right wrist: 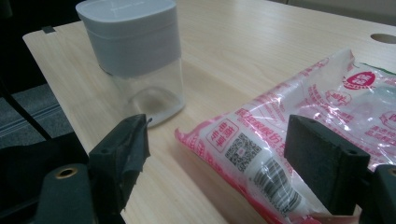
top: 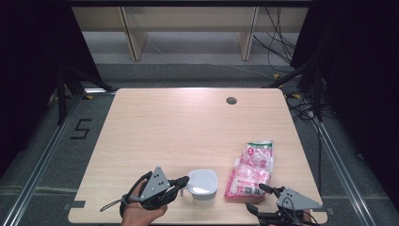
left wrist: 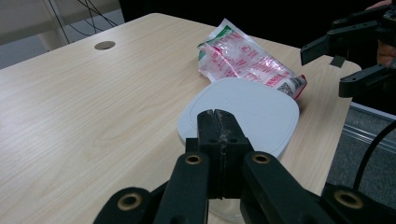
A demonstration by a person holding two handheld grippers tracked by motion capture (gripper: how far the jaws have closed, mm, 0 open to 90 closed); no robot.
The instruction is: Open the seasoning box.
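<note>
A clear container (top: 203, 183) with a white lid (left wrist: 247, 107) stands near the table's front edge. My left gripper (top: 184, 184) is at its left side. In the left gripper view its jaws (left wrist: 217, 123) are pressed together over the lid's near rim, and I see nothing between them. A clear bag with pink print (top: 251, 169) lies just right of the container. My right gripper (top: 256, 197) sits at the bag's near end. Its jaws stand wide apart on either side of that end (right wrist: 224, 140), and the pads do not touch it.
The light wooden table (top: 188, 127) has a round cable hole (top: 231, 100) at the back right. The front edge runs close under both hands. Cables and wooden shelf legs (top: 134, 40) are on the floor beyond the table.
</note>
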